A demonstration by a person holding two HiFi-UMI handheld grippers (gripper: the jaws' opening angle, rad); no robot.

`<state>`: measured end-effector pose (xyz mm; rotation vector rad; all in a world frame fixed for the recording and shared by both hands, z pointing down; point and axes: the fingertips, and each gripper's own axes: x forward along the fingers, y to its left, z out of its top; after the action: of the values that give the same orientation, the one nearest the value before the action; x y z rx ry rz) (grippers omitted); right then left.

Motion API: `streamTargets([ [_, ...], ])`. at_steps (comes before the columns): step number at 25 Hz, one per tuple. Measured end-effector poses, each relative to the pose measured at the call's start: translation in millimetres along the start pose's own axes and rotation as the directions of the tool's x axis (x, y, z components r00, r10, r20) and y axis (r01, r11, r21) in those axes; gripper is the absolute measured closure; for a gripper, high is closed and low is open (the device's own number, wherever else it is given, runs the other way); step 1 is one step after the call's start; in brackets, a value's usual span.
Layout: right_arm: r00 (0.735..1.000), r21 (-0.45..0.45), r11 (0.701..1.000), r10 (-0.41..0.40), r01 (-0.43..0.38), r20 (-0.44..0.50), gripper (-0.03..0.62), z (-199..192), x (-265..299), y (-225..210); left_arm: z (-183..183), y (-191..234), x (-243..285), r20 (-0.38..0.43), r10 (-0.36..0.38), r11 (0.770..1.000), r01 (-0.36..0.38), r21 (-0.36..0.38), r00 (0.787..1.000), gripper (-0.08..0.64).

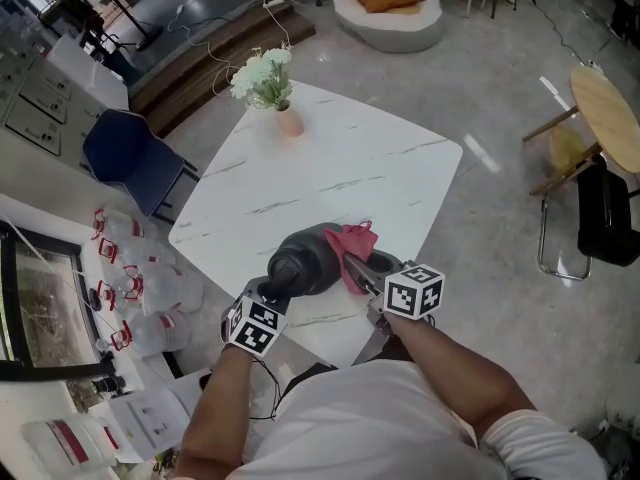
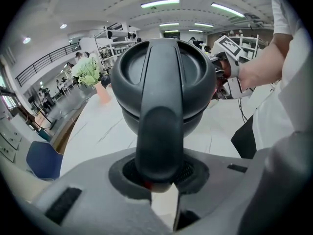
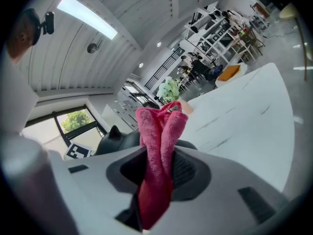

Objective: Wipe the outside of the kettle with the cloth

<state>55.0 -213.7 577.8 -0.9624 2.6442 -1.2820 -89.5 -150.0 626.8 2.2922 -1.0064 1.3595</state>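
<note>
Behind the cloth (image 3: 159, 131), the kettle (image 3: 120, 142) is mostly hidden

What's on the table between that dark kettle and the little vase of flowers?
Nothing stands there. In the head view, only bare white marble tabletop stretches between the kettle and the flower vase.

**Both grippers loaded, arms tucked in close**

Left gripper (image 2: 159, 174) tips steeply downward, jaws clamped on the dark grey kettle handle (image 2: 159, 126). Right gripper (image 3: 157, 168) sits just beside it, pointing much nearer level, jaws pinching a folded pink towelling cloth (image 3: 159, 126) that pokes out beyond the tips. The bare left forearm (image 1: 215, 413) and right forearm (image 1: 455, 363) reach forward side by side.
</note>
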Motion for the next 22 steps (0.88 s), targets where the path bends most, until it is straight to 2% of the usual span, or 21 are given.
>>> streamTargets([
  [10,0.993,0.057,0.992,-0.108,0.110,-0.036,0.479,-14,9,-56,6,4,1,-0.002,0.017,1.000,-0.017,0.024,1.000,0.470],
  [14,0.984,0.111,0.980,-0.158,0.166,-0.080,0.479,-23,13,-80,7,6,2,0.002,0.026,0.999,-0.026,0.026,1.000,0.469],
  [16,0.969,0.103,0.970,-0.206,0.220,-0.136,0.479,-31,12,-89,6,7,1,-0.001,0.034,0.999,-0.034,0.035,0.999,0.471],
  [20,0.915,0.080,0.947,-0.276,0.311,-0.294,0.479,-53,3,-105,5,5,3,-0.002,0.046,0.996,-0.046,0.075,0.999,0.471],
  [22,0.913,0.077,0.945,-0.282,0.317,-0.295,0.479,-52,-3,-109,3,5,3,-0.004,0.057,0.993,-0.056,0.105,0.998,0.472],
])
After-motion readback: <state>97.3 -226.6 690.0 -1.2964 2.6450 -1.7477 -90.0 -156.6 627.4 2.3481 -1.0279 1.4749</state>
